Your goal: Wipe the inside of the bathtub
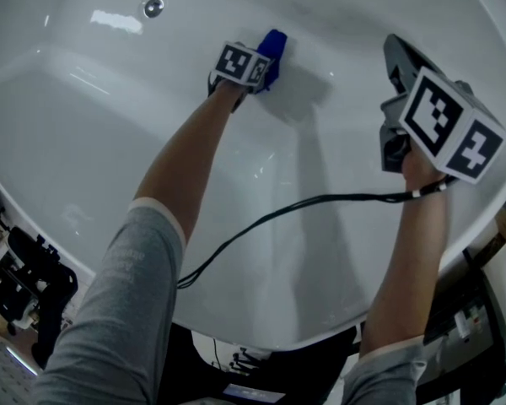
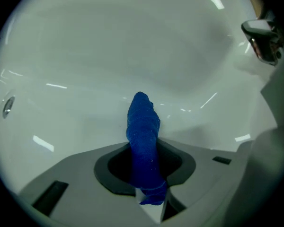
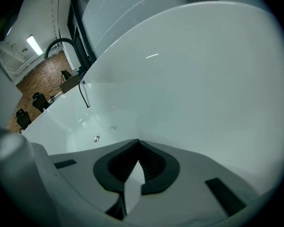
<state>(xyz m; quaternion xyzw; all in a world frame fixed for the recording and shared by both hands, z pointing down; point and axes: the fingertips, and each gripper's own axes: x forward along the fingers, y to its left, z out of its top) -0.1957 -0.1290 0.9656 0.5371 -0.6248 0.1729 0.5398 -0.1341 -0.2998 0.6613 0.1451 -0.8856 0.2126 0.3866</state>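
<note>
The white bathtub (image 1: 84, 125) fills the head view. My left gripper (image 1: 266, 62) is shut on a blue cloth (image 1: 272, 51) and holds it against the tub's far inner wall. In the left gripper view the blue cloth (image 2: 143, 141) sticks out from between the shut jaws toward the white wall (image 2: 132, 56). My right gripper (image 1: 394, 57) hovers over the tub's right side, shut, with nothing between its jaws (image 3: 138, 143) and the tub wall (image 3: 203, 79) ahead of it.
A round metal overflow fitting (image 1: 153, 7) sits on the far wall, left of the cloth. A black cable (image 1: 278, 213) runs across the tub from the right gripper. A chrome tap (image 2: 262, 34) shows at the upper right in the left gripper view. Dark equipment (image 1: 25, 281) stands outside the tub's near rim.
</note>
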